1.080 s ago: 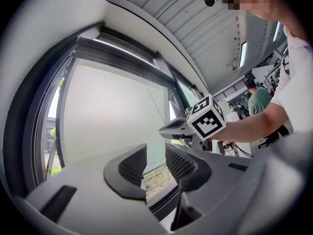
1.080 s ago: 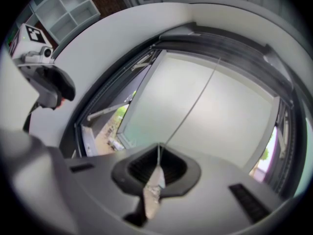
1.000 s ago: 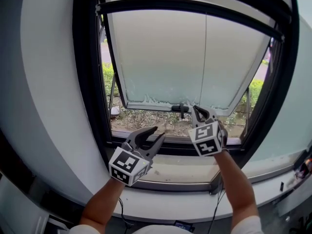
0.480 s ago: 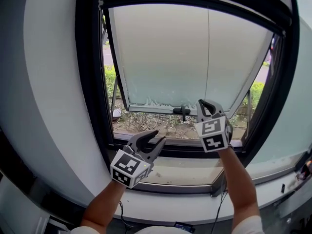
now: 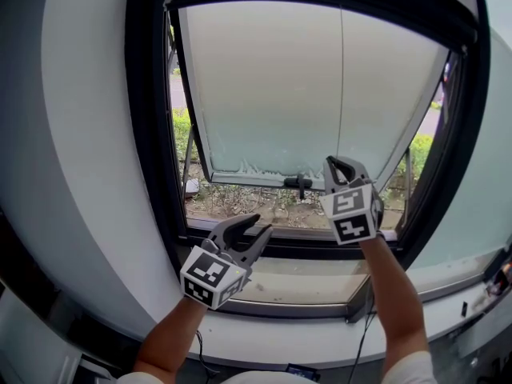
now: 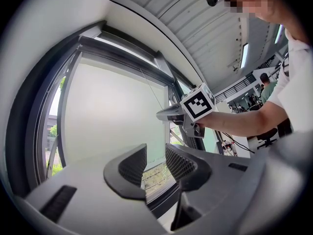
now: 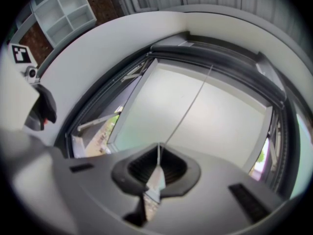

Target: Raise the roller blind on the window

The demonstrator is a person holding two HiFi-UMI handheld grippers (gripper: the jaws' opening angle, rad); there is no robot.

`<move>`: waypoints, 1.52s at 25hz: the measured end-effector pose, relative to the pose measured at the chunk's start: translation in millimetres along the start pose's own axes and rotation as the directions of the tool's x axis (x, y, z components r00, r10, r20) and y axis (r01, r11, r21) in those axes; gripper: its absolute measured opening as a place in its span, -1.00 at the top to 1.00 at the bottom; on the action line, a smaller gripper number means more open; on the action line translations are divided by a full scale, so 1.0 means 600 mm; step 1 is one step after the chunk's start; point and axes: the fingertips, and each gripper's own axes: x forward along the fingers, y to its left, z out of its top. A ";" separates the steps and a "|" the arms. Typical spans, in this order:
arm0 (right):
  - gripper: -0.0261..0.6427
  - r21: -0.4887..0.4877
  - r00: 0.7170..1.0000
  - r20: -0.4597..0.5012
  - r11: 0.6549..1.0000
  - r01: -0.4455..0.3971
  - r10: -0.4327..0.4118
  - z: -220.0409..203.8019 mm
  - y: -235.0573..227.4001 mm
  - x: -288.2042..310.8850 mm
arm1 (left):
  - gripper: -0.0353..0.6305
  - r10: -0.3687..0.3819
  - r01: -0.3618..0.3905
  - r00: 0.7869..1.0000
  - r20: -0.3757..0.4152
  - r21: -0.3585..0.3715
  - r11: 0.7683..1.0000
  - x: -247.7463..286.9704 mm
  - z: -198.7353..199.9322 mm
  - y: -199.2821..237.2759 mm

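The right gripper (image 5: 344, 169) is at the far right, low in front of the window (image 5: 148, 134). Its jaws are closed at the foot of a thin cord (image 5: 342, 86). The cord hangs down the pale roller blind (image 5: 272, 86), which covers most of the pane and ends just above a dark handle (image 5: 298, 182). The left gripper (image 5: 250, 232) is nearer and to the left, over the sill (image 5: 304, 274).

In the left gripper view, that gripper's jaws stand partly apart with nothing between them, and the blind is beyond them.

In the right gripper view, the jaws pinch the cord, which rises across the blind.
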 end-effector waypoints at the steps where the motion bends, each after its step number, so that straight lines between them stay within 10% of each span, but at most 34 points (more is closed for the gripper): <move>1: 0.85 -0.003 1.000 0.002 1.000 0.002 -0.002 0.002 -0.001 0.000 | 0.47 0.000 0.000 1.000 0.000 -0.001 1.000 -0.001 0.000 0.000; 38: 0.84 -0.042 0.957 0.261 0.989 0.144 -0.128 0.101 -0.023 -0.077 | 0.47 -0.023 0.024 1.000 0.015 -0.042 0.999 -0.016 -0.001 -0.003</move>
